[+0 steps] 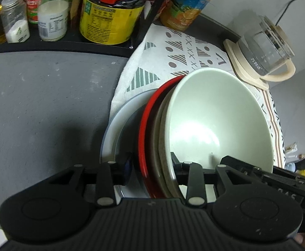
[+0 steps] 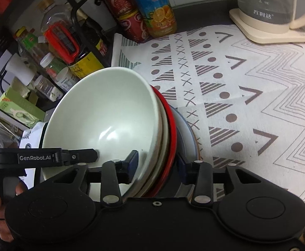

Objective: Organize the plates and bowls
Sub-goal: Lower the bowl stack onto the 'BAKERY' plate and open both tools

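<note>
Pale green bowl [image 1: 219,117] on top, nested in a beige dish [image 1: 158,146], then a red plate [image 1: 144,133] and a grey plate [image 1: 112,125] at the bottom, so we've got the whole stack tilted up on edge over the patterned cloth [image 2: 246,96]. Our left gripper [image 1: 151,165] is pinching the rims: one finger sits inside the bowl, the other outside the red plate. Our right gripper [image 2: 157,163] does the same from the other side, one blue pad [image 2: 132,160] inside the bowl and the other behind the red plate, pressing the stack between them. In the right view the left gripper's arm reaches into the bowl too. A glass kettle [image 2: 271,6] stands on the far corner of the cloth, well apart, and bottles [image 1: 110,14] crowd the rack behind the grey counter [image 1: 48,96].
</note>
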Demonstrator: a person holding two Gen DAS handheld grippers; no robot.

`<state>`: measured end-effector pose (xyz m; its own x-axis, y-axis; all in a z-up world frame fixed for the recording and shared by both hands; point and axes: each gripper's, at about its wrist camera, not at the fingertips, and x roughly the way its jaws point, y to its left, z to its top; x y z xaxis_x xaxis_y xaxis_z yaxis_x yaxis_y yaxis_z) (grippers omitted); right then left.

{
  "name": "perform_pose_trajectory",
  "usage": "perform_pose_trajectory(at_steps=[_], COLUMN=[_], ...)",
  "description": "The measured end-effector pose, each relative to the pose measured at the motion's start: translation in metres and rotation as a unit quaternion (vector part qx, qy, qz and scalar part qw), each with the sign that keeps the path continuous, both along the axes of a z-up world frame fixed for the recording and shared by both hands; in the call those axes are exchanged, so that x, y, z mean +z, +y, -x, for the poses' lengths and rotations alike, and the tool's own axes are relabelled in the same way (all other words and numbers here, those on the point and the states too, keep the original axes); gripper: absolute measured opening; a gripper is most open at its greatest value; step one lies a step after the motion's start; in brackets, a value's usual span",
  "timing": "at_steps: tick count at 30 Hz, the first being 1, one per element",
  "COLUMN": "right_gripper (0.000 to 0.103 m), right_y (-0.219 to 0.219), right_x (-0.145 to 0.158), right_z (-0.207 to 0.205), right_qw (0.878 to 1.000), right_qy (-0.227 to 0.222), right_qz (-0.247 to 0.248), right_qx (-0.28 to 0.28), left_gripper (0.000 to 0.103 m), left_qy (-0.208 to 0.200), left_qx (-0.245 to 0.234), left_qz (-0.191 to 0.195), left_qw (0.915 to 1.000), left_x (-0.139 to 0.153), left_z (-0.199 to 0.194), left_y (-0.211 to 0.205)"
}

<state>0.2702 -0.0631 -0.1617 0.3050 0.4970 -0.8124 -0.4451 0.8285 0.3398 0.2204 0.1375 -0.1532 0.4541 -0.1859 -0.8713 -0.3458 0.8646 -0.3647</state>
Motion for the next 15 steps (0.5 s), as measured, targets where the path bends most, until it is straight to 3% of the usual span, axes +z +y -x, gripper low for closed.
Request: perform_pose_trajectory(at_steps=[4, 8, 15], right_gripper=[0.058, 0.062, 0.084], right_y=[-0.002, -0.004, -0.025], right_x=[0.010, 0.017, 0.030], right_z=[0.001, 0.000, 0.009], right_qw=[1.000, 0.999, 0.997], right_qy=[-0.019, -0.039, -0.073], right_qz=[-0.005, 0.014, 0.026], right_qx=[0.002, -0.004, -0.025], left_gripper=[0.040, 0.053, 0.067], left_qy=[-0.013, -0.029, -0.050], left_qx=[0.006, 0.020, 0.030], left_qz=[-0.007, -0.030, -0.065], left_qw=[0.9999, 0.9989, 0.9962], left_x=[0.007, 0.017, 0.035], left_z=[0.005, 0.009, 0.014], left_y=[0.001, 0.001, -0.009])
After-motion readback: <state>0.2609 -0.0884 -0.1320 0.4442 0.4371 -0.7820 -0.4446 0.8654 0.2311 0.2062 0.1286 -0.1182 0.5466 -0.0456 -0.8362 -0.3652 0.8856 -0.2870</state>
